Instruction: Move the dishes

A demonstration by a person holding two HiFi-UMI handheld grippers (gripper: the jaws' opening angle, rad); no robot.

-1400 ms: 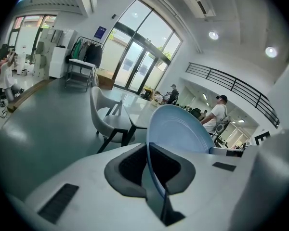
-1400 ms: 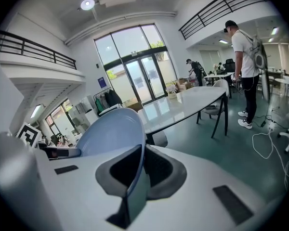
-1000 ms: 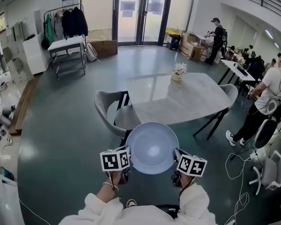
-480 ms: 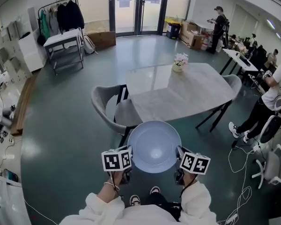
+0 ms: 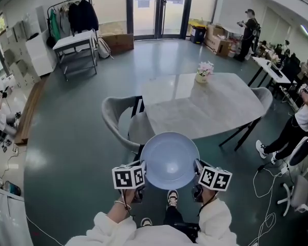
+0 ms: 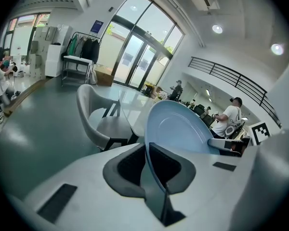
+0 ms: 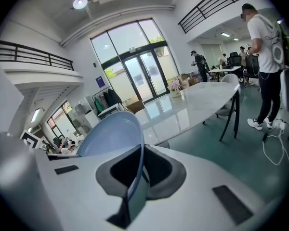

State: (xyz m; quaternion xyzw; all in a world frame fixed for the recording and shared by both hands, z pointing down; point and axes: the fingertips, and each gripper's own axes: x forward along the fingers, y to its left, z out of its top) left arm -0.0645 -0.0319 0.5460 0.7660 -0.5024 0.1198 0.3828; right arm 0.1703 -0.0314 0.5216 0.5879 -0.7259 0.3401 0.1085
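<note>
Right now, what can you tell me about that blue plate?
The plate is round, pale blue and glossy, like glazed ceramic, with a shallow well and broad rim. Empty, it hangs roughly level in the air, its opposite edges pinched by the left gripper and the right gripper, near a grey chair.
</note>
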